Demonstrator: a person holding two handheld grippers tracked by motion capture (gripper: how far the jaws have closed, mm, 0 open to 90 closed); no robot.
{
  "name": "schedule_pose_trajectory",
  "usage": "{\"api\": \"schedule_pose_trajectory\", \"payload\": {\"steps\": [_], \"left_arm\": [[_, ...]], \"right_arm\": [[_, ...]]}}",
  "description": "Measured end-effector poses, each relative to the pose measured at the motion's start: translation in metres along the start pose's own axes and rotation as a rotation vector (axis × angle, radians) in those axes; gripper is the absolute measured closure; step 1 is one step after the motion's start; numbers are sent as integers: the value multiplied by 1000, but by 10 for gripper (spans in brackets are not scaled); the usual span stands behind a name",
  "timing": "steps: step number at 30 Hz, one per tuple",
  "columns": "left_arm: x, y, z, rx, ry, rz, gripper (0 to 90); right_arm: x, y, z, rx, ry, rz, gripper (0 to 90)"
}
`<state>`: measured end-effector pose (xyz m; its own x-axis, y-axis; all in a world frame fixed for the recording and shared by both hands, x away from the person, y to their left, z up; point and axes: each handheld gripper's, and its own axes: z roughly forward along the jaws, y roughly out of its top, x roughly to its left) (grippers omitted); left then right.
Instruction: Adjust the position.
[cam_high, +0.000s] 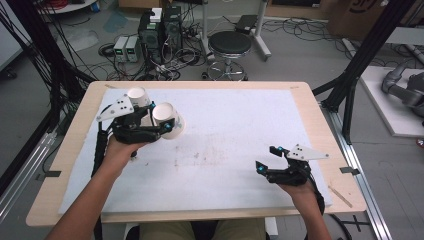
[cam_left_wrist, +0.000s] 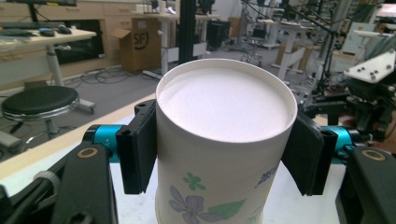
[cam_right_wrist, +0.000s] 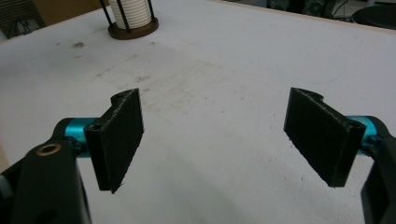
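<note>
The room is a busy workshop: grey floor strewn with cables, a black round stool (cam_high: 229, 45) and some computer boxes (cam_high: 159, 30) beyond the far edge of the worktop (cam_high: 320, 130). The worktop is pale wood, covered almost wholly by a white mat (cam_high: 235, 125) with faint brownish stains near its middle.

At the left rear of the mat, the left hand-held gripper (cam_high: 165, 127) clamps a paper cup (cam_high: 167, 120) between its black pads. The cup is upside down in the grip, its flat white bottom facing up and tilted towards the high camera, its long axis leaning rather than plumb. In the left gripper view a flower print shows on the cup's wall (cam_left_wrist: 205, 196), with one pad pressed on each side.

Just behind it, another white cup bottom (cam_high: 138, 96) sticks up; in the right gripper view this is a stack of cups (cam_right_wrist: 133, 14) in a dark wire holder on a round base.

The right hand-held gripper (cam_high: 267, 159) hovers near the front right, well apart from the cups, jaws wide with nothing between them.
</note>
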<state>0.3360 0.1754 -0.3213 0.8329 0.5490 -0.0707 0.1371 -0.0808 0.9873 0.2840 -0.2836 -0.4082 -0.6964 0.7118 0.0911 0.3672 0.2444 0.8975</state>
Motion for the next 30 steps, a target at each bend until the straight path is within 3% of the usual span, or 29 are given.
{"api": "schedule_pose_trajectory", "payload": {"steps": [12, 24, 30], "left_arm": [[-11, -20, 16, 36, -42, -3, 343], [-25, -36, 24, 56, -74, -6, 344], [-28, -37, 28, 66, -101, -5, 344]], "right_arm": [[6, 1, 4, -9, 55, -6, 204], [19, 12, 21, 16, 138, -69, 203], [25, 21, 27, -3, 193, -100, 198]]}}
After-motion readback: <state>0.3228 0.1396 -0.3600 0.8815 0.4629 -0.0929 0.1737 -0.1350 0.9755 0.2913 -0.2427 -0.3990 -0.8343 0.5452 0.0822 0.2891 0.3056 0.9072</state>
